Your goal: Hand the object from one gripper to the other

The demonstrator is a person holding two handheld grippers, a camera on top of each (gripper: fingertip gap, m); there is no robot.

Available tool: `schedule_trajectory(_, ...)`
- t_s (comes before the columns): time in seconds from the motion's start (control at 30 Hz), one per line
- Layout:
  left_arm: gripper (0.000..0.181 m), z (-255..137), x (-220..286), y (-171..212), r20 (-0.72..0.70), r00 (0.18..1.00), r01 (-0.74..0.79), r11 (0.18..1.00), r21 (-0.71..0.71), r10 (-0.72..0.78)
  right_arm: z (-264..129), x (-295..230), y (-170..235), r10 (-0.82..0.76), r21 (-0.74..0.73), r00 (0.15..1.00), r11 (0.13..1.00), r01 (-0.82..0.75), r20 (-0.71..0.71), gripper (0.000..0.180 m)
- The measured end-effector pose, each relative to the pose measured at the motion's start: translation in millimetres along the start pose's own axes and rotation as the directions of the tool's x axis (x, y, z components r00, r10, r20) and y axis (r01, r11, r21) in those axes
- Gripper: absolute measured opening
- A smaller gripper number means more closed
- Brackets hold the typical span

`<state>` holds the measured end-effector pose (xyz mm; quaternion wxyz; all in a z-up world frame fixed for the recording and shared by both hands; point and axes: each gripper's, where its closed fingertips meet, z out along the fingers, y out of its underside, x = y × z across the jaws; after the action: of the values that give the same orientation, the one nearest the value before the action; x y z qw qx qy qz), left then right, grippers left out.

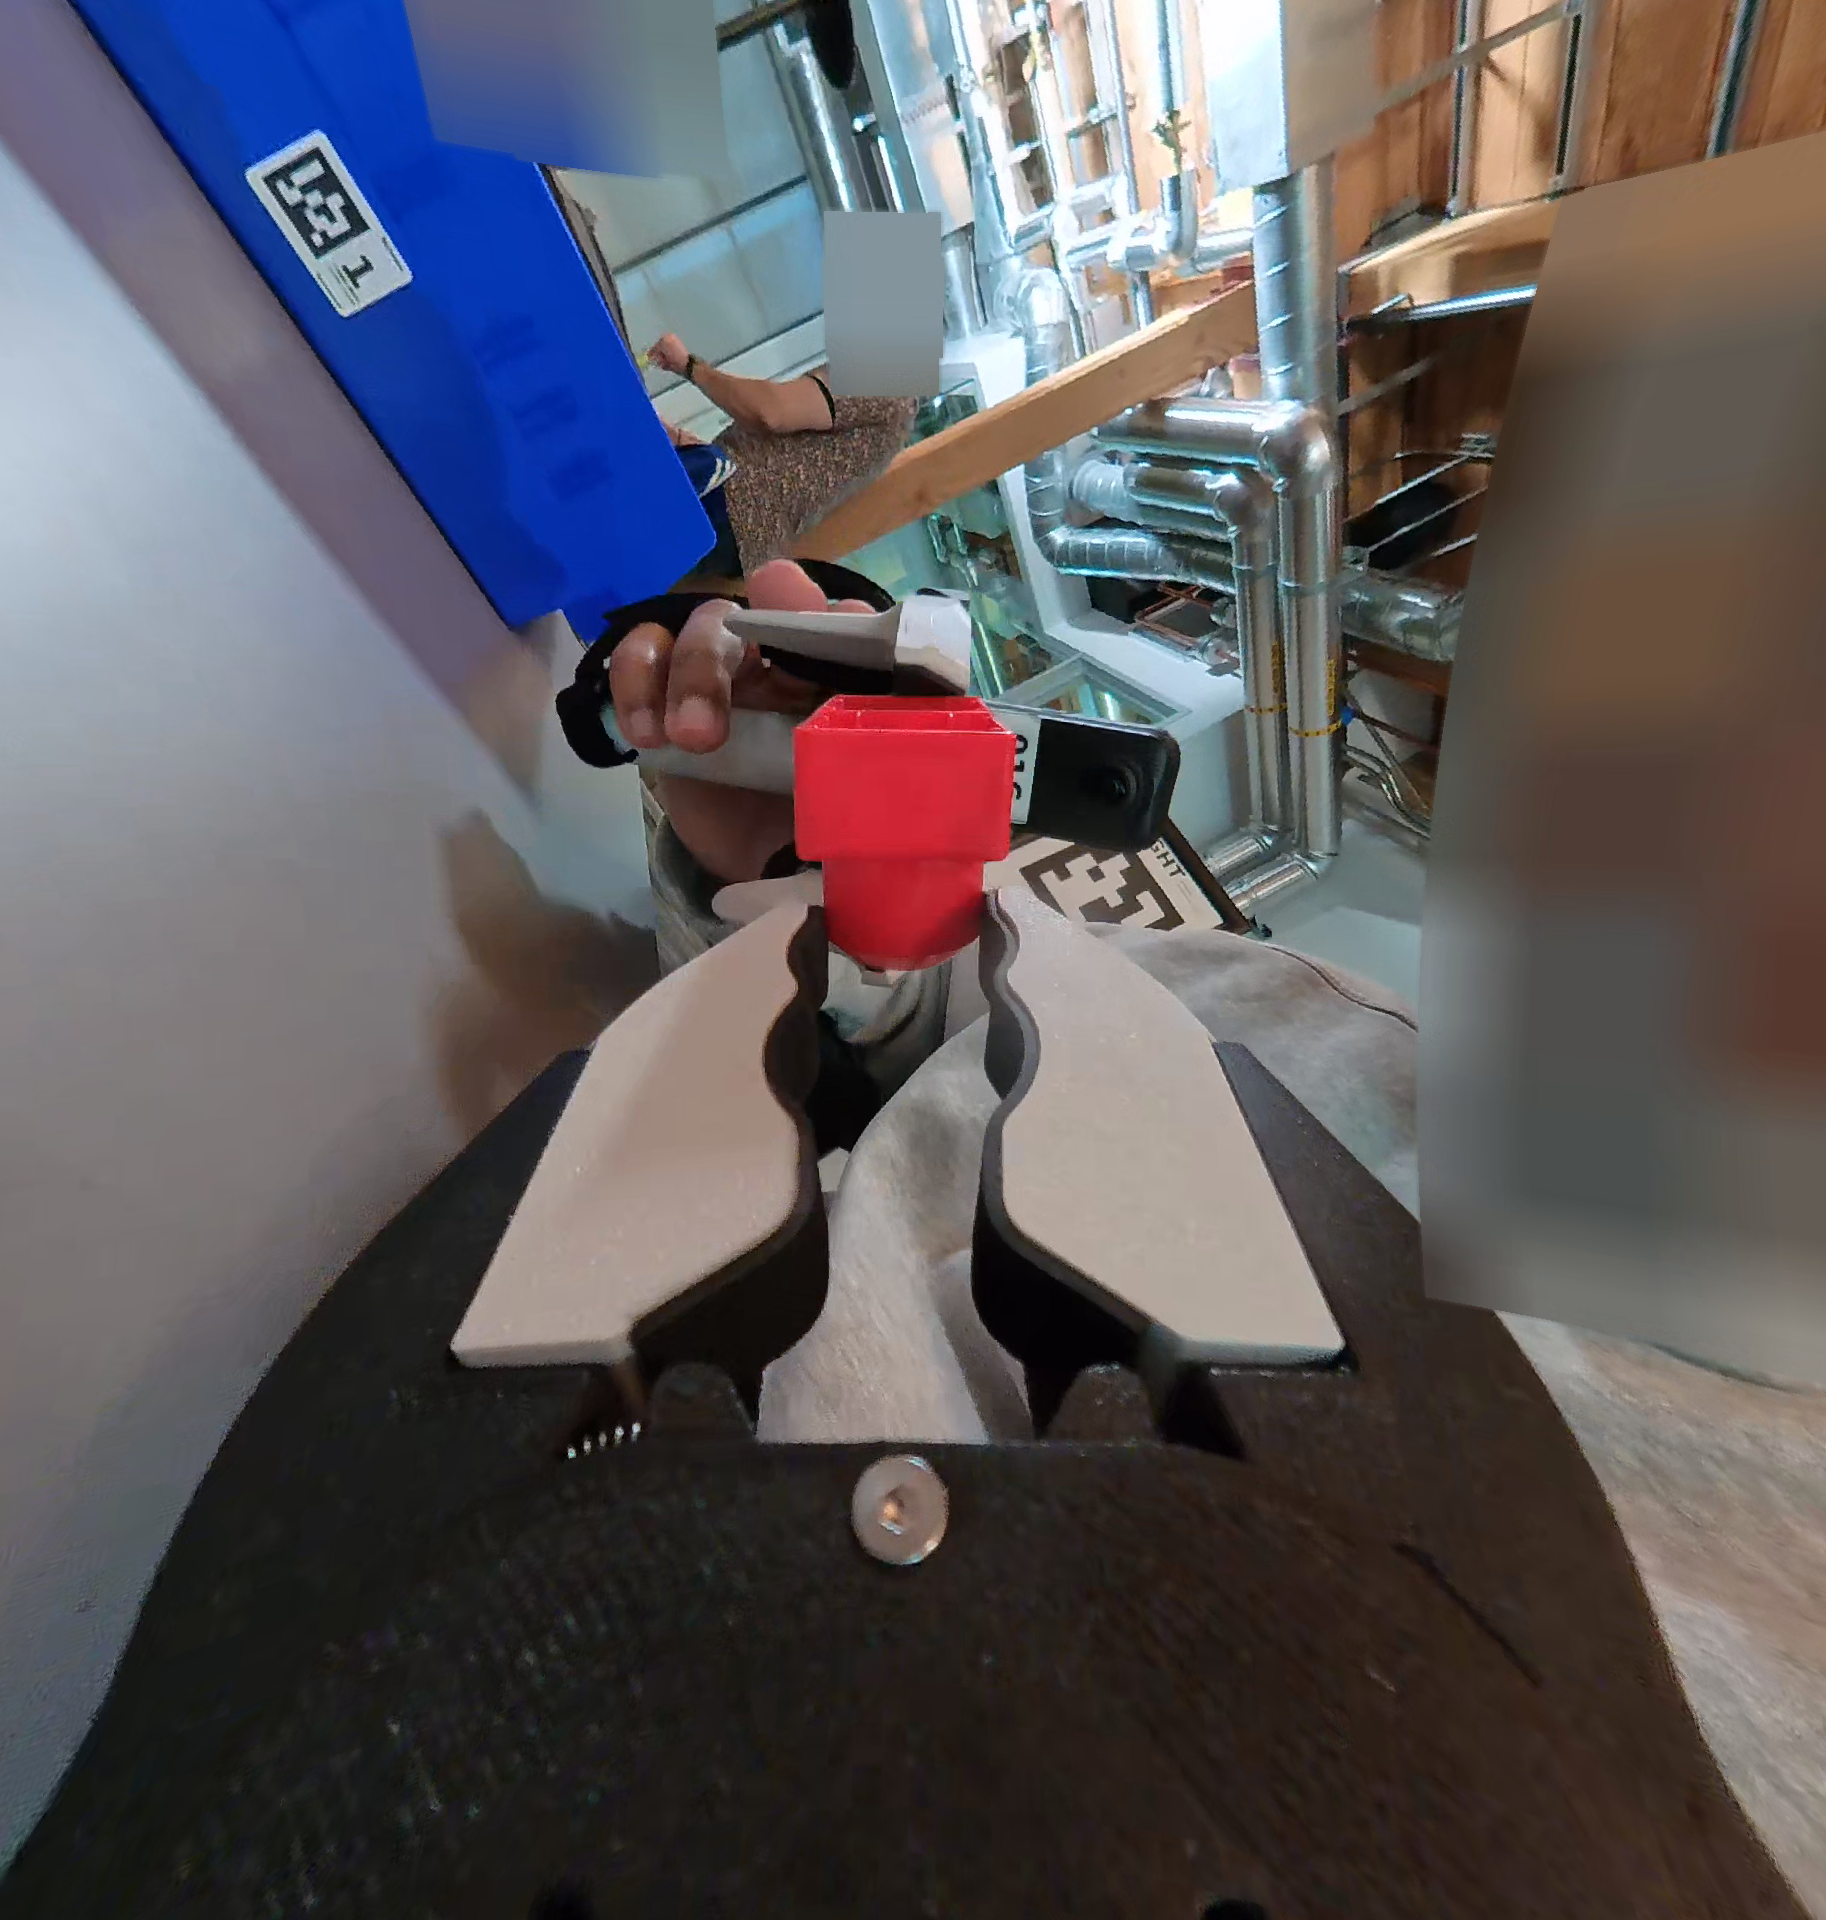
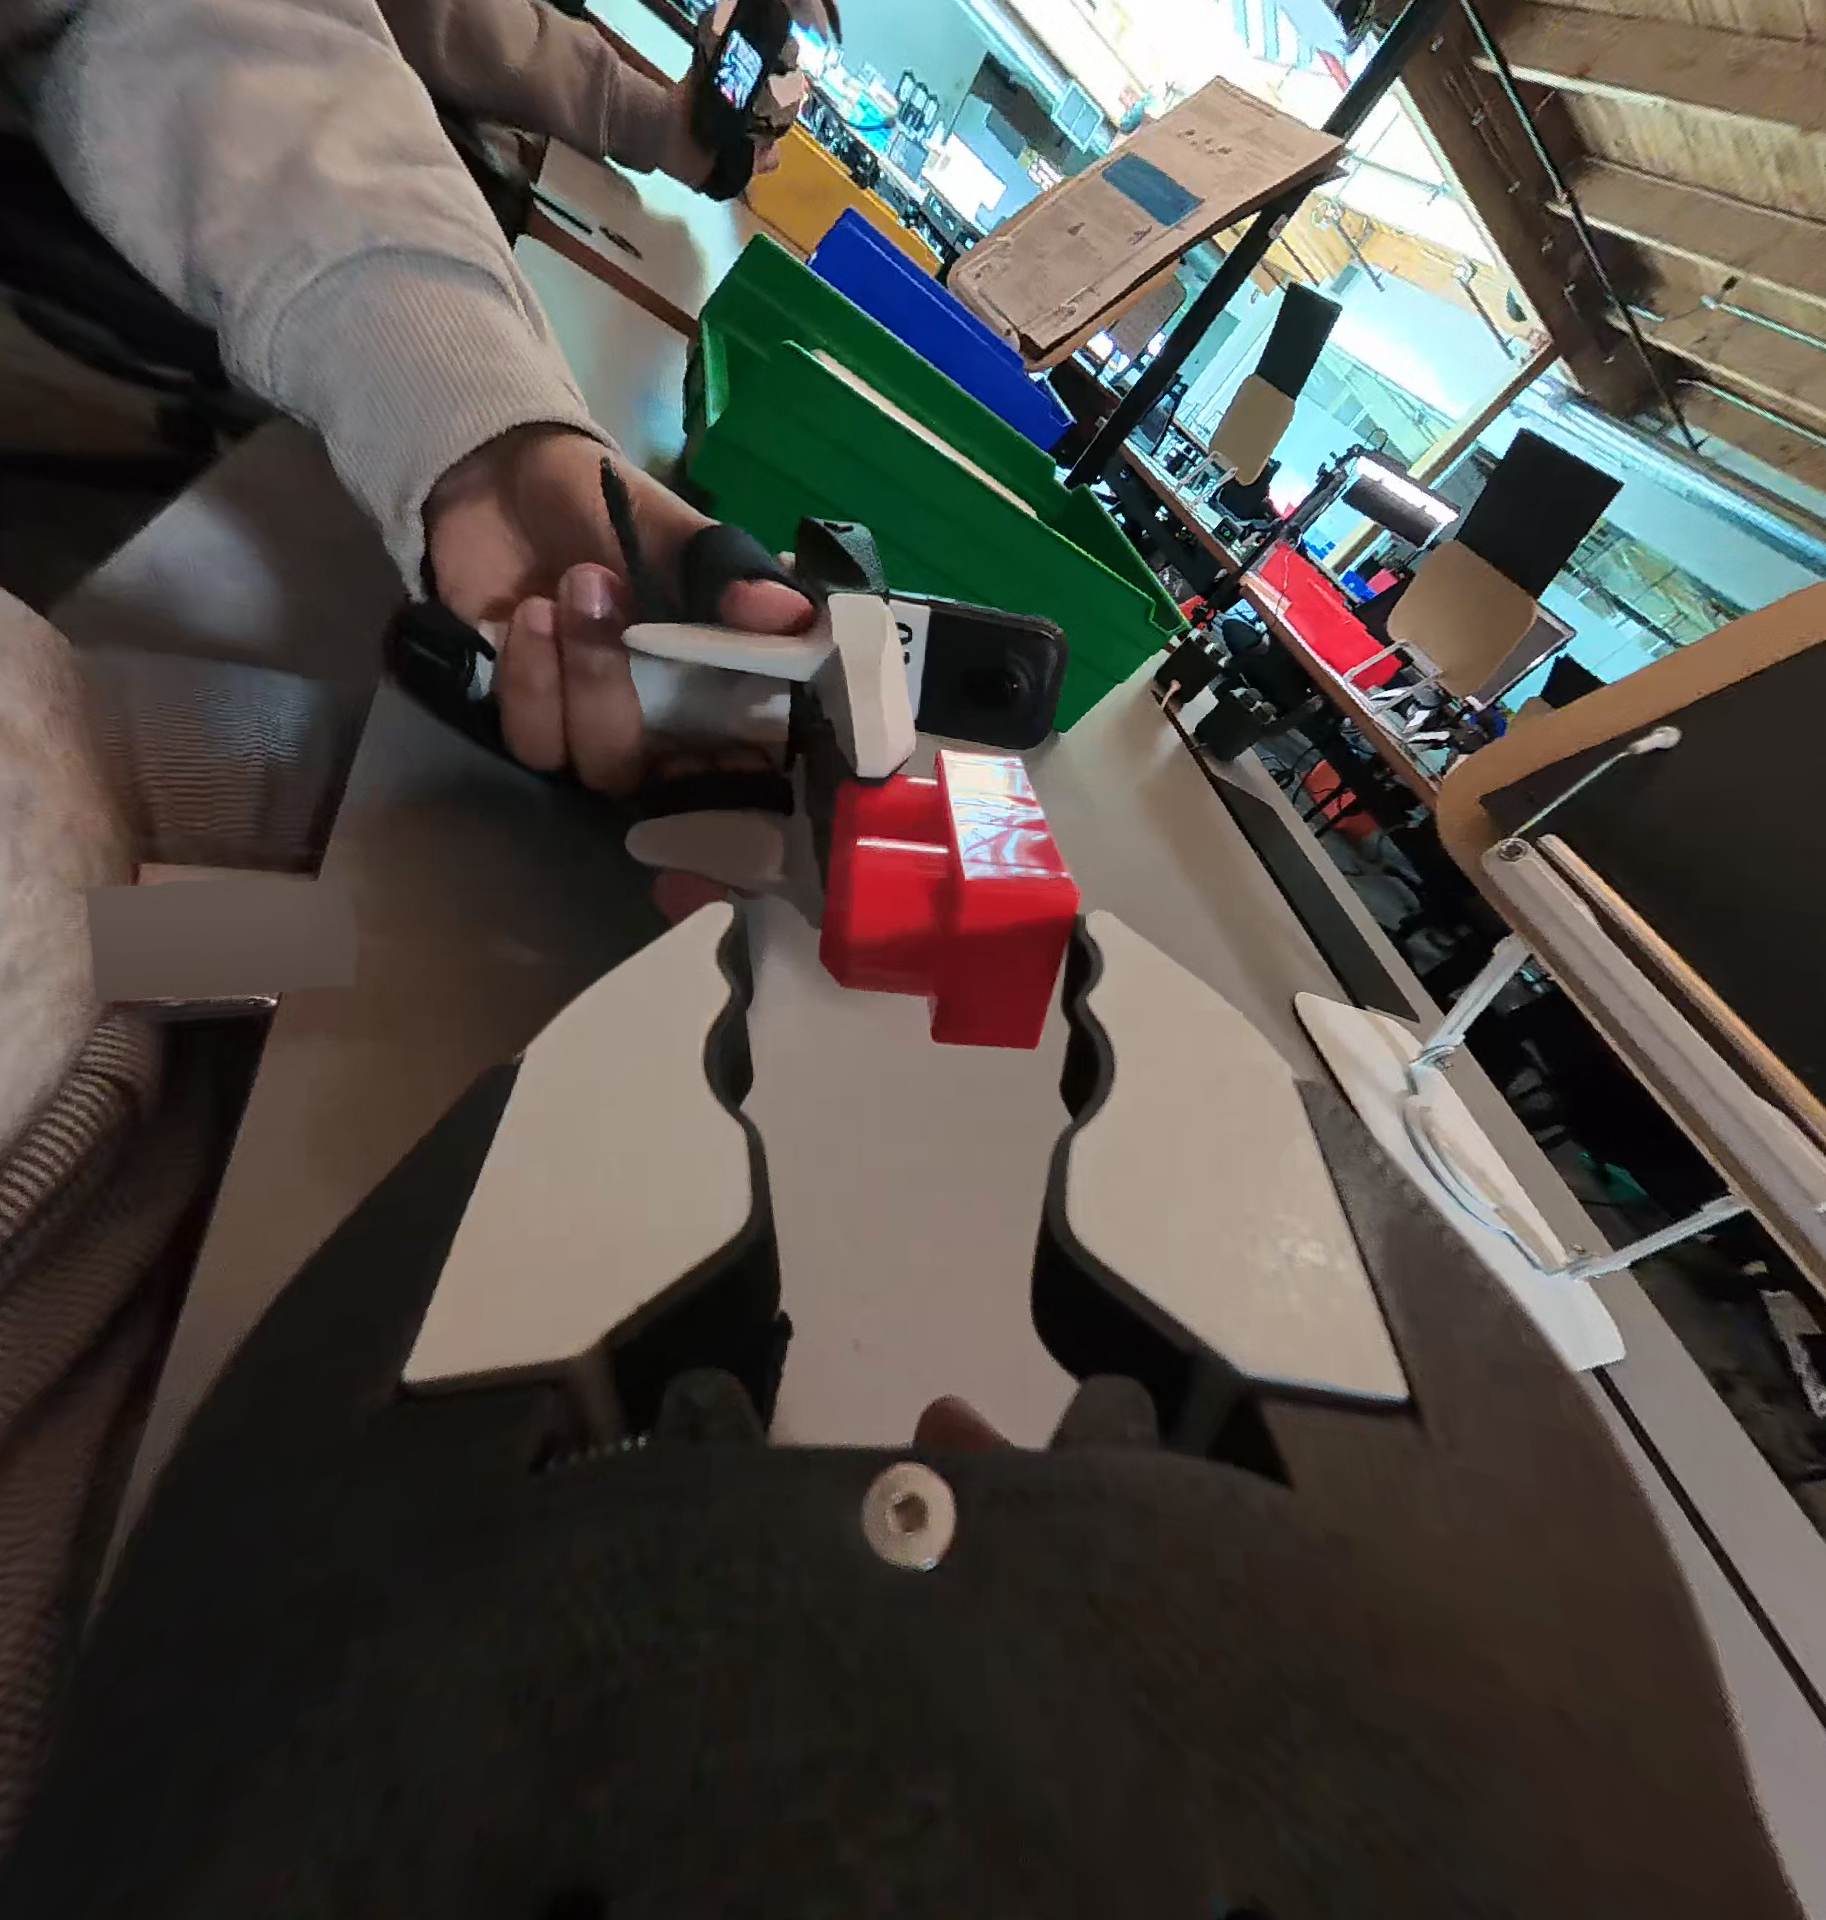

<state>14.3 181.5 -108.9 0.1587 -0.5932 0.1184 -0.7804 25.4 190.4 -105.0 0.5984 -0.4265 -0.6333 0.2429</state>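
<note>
Red block held by 1 gripper, the other spread beside it

The left gripper (image 1: 901, 920) is clamped on the narrow end of the red block (image 1: 893, 800), held above the table (image 2: 888, 1195). The right gripper (image 2: 904, 935) has its 2 fingers spread apart, 1 fingertip just beside the block's wide end.

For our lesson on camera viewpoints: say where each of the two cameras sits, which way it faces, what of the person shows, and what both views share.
Left wrist view: on the left gripper, facing along its fingers at the red block they clamp; a hand shows beyond.
Right wrist view: on the right gripper, open, facing the block over the table; a sleeved hand shows.
Shared: the red block and the opposite gripper.
</note>
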Motion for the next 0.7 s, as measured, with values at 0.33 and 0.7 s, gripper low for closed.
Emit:
schedule_trajectory(0.33, 0.028, 5.1, 1.3, 10.0, -0.008, 1.0, 0.006, 0.998, -0.057, -0.006, 0.6, -5.1, 0.5, 0.017, -0.003, 0.999, 1.0, -0.017, 0.03, 0.045)
schedule_trajectory(0.7, 0.069, -3.0, -21.7, -5.0, 0.213, 0.971, -0.113, 0.994, 0.014, 0.107, 1.2, 3.0, 21.4, -0.013, -0.216, 0.999, 0.976, 0.005, -0.037, 0.044)
